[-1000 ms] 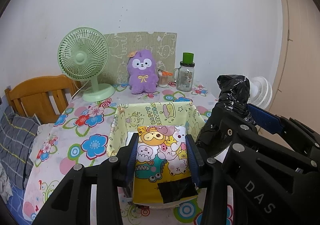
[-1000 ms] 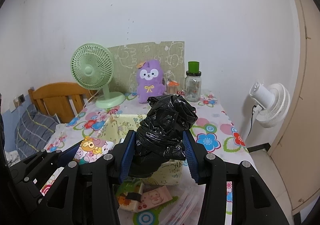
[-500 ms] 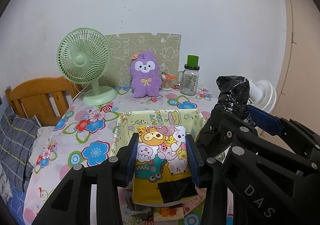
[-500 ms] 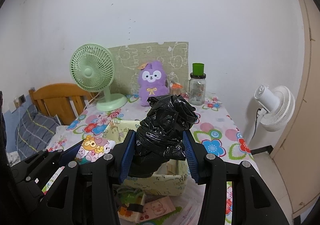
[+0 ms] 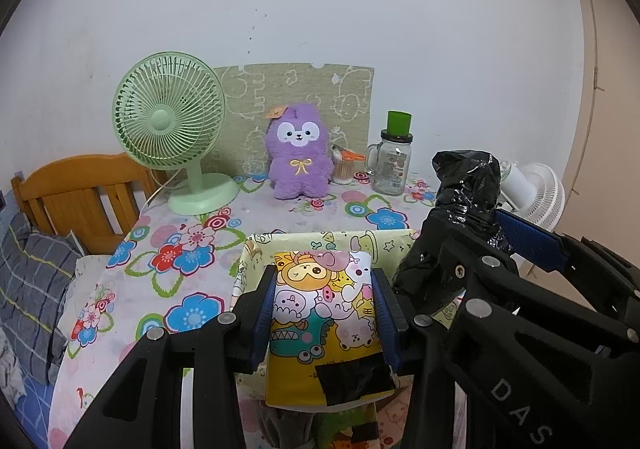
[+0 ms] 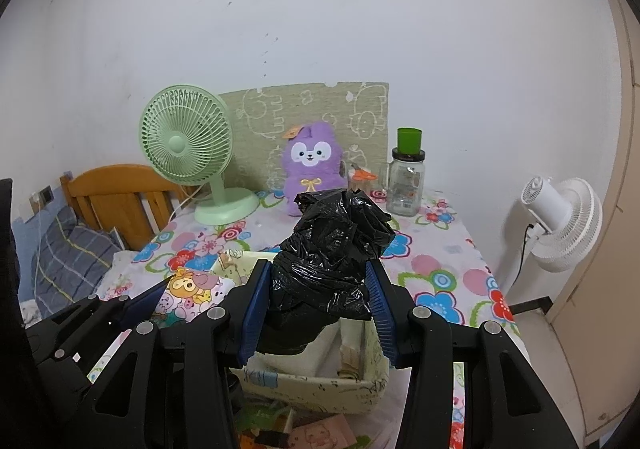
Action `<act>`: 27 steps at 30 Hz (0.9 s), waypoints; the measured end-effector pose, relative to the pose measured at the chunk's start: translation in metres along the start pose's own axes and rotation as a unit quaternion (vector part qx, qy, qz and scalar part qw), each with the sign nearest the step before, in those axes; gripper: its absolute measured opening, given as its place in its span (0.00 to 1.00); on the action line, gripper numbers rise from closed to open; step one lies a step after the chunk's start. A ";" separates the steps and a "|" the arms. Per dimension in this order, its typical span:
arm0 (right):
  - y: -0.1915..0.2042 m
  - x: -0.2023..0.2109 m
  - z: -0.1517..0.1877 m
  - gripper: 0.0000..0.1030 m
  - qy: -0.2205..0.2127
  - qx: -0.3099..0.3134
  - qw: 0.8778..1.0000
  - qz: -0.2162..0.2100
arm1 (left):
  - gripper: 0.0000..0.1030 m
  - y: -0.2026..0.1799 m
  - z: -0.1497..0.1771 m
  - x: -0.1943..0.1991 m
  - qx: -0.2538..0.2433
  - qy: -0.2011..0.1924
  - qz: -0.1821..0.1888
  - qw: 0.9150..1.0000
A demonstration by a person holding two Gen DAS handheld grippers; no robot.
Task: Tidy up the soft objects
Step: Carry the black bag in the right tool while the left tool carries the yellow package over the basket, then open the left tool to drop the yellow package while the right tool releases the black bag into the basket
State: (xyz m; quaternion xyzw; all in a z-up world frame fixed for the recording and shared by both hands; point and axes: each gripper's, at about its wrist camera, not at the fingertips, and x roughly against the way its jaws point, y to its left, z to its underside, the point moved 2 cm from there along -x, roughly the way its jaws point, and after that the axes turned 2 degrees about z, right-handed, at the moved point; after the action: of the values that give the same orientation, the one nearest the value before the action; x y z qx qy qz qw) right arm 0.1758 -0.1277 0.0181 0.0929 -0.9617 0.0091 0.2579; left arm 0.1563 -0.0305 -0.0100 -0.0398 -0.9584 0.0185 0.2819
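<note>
Left gripper (image 5: 325,311) clamps a cartoon packet (image 5: 325,313); right gripper (image 6: 316,309) clamps a crumpled black bag (image 6: 330,261). Both hang above the box (image 6: 320,383); best lowered well inside before letting go.

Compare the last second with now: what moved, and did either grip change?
Both grippers pulled back from the wall; the yellow fabric bin now sits lower in both views. Unchanged: left gripper clamps the cartoon pouch, right gripper the black plastic bag.
</note>
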 end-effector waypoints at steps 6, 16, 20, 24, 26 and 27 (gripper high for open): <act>0.000 -0.011 -0.003 0.49 0.005 0.003 1.000 -0.006 | 0.44 0.004 -0.004 -0.013 0.004 0.006 -0.002 1.000; -0.001 -0.033 -0.004 0.49 0.018 0.002 1.000 -0.006 | 0.44 0.009 -0.006 -0.037 0.008 0.023 0.000 1.000; -0.003 -0.043 -0.003 0.49 0.026 -0.002 1.000 -0.007 | 0.44 0.010 -0.005 -0.046 0.006 0.031 0.001 0.999; -0.003 -0.051 -0.002 0.49 0.036 -0.003 0.999 -0.010 | 0.45 0.010 -0.004 -0.056 0.004 0.040 0.004 0.999; -0.004 -0.055 -0.001 0.49 0.041 -0.004 0.999 -0.010 | 0.46 0.010 -0.003 -0.060 0.003 0.044 0.007 0.999; -0.004 -0.057 0.000 0.49 0.043 -0.004 0.999 -0.010 | 0.46 0.010 -0.003 -0.062 0.003 0.046 0.006 0.999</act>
State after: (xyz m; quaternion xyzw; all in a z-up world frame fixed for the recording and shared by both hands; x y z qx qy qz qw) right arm 0.2255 -0.1219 -0.0105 0.1007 -0.9487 0.0065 0.2997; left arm 0.2100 -0.0258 -0.0416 -0.0453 -0.9443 0.0207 0.3253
